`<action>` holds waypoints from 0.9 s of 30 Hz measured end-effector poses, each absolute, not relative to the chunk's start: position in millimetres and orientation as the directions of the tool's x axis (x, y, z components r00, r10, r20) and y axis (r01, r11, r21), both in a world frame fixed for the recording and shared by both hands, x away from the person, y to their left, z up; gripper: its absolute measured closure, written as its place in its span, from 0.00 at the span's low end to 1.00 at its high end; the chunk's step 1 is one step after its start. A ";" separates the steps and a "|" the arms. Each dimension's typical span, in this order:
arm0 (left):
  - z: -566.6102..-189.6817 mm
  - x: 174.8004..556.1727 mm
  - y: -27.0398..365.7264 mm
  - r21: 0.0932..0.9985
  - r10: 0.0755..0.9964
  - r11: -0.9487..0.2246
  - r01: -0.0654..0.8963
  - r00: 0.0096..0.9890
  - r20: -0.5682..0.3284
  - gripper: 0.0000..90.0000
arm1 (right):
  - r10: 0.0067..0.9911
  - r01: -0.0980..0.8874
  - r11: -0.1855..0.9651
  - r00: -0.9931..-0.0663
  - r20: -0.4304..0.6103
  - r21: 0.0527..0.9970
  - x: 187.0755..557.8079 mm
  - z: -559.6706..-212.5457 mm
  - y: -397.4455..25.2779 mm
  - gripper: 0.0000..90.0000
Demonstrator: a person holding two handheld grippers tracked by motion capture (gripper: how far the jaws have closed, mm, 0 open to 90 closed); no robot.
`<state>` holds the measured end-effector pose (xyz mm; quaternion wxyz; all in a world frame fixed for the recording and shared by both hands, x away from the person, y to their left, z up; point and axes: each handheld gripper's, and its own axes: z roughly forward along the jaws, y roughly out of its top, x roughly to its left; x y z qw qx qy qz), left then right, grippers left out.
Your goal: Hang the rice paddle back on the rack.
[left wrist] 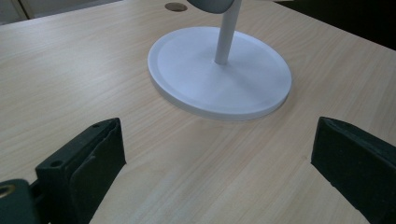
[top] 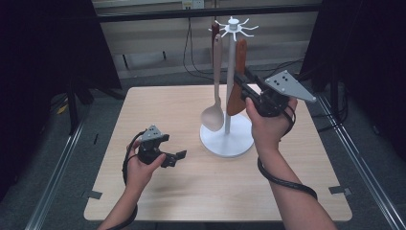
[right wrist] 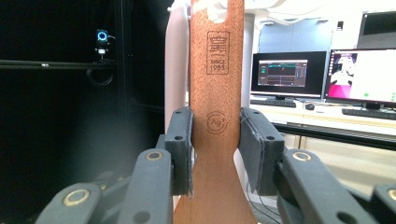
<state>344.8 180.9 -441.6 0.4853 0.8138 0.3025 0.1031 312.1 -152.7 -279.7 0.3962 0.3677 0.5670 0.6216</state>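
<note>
A white utensil stand (top: 230, 81) with a round base (left wrist: 219, 70) stands right of the table's middle. From its hooked top hang a pale spoon (top: 215, 86) and a brown wooden spatula (top: 237, 103). My right gripper (top: 242, 88) is raised beside the pole, and in the right gripper view its jaws press both edges of the spatula's handle (right wrist: 217, 70), so the right gripper (right wrist: 215, 140) is shut on it. My left gripper (top: 174, 158) is held low over the table, left of the base. It is open (left wrist: 217, 158), with bare wood between its jaws.
The wooden table (top: 158, 110) has open surface to the left and front of the stand. Dark curtains flank it and cables (top: 191, 57) trail on the floor behind. Monitors (right wrist: 285, 74) show far behind the spatula. A round hole (left wrist: 176, 6) sits in the tabletop beyond the base.
</note>
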 end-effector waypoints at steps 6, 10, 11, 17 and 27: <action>-441.8 344.9 181.1 0.852 0.593 -0.346 0.392 0.795 -0.125 0.03 | 0.911 -0.083 -0.030 -0.413 -0.007 0.996 314.3 -276.2 -150.4 0.73; -441.8 344.9 180.9 0.852 0.593 -0.344 0.394 0.795 -0.129 0.03 | 0.911 -0.082 -0.027 -0.413 -0.009 0.996 316.2 -273.7 -148.3 0.73; -441.8 344.9 180.9 0.852 0.593 -0.344 0.394 0.795 -0.129 0.03 | 0.911 -0.082 -0.027 -0.413 -0.009 0.996 316.2 -273.7 -148.3 0.73; -441.6 345.2 182.1 0.852 0.593 -0.343 0.395 0.795 -0.129 0.03 | 0.912 -0.081 -0.019 -0.410 -0.016 0.997 318.6 -271.8 -147.8 0.73; -441.8 345.0 182.4 0.851 0.596 -0.340 0.399 0.792 -0.133 0.03 | 0.912 -0.076 -0.019 -0.411 -0.014 0.997 321.4 -269.2 -144.7 0.73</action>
